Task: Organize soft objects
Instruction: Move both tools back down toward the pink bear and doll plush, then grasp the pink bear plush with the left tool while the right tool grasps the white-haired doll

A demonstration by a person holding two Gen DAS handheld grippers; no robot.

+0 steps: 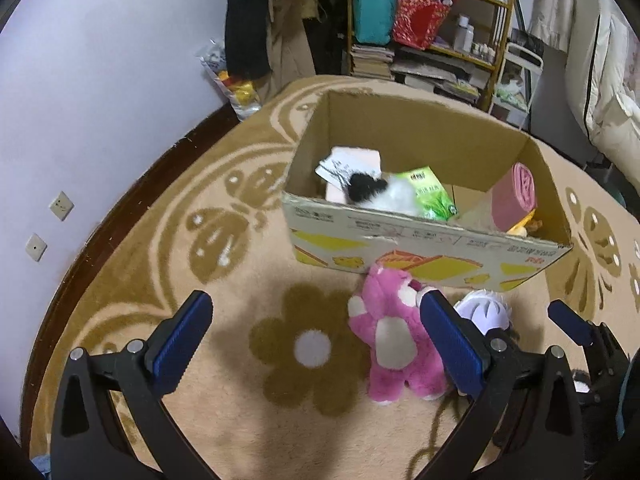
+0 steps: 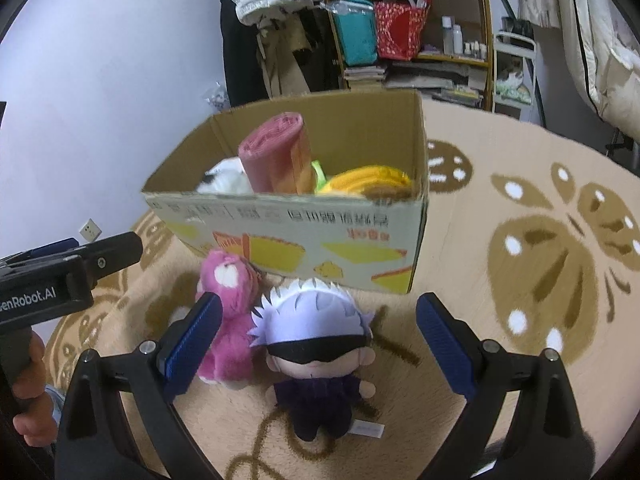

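Observation:
A pink plush bear (image 1: 394,330) (image 2: 228,312) lies on the carpet in front of an open cardboard box (image 1: 424,246) (image 2: 304,236). Beside it on the right lies a white-haired doll with a black blindfold (image 2: 316,356) (image 1: 486,312). My left gripper (image 1: 316,328) is open above the carpet, its right finger over the bear's side. My right gripper (image 2: 318,332) is open, with the doll between its fingers and nothing gripped. Inside the box are a black-and-white plush (image 1: 380,192), a green packet (image 1: 432,196), a pink roll (image 2: 276,156) (image 1: 516,196) and a yellow plush (image 2: 372,180).
The beige floral carpet (image 1: 256,280) (image 2: 520,240) spreads around the box. Behind stand a cluttered shelf (image 1: 432,40) (image 2: 412,32) and hanging clothes (image 2: 272,20). A wall (image 1: 100,100) is on the left, white bedding (image 1: 608,80) on the right. A hand (image 2: 30,392) holds the left gripper.

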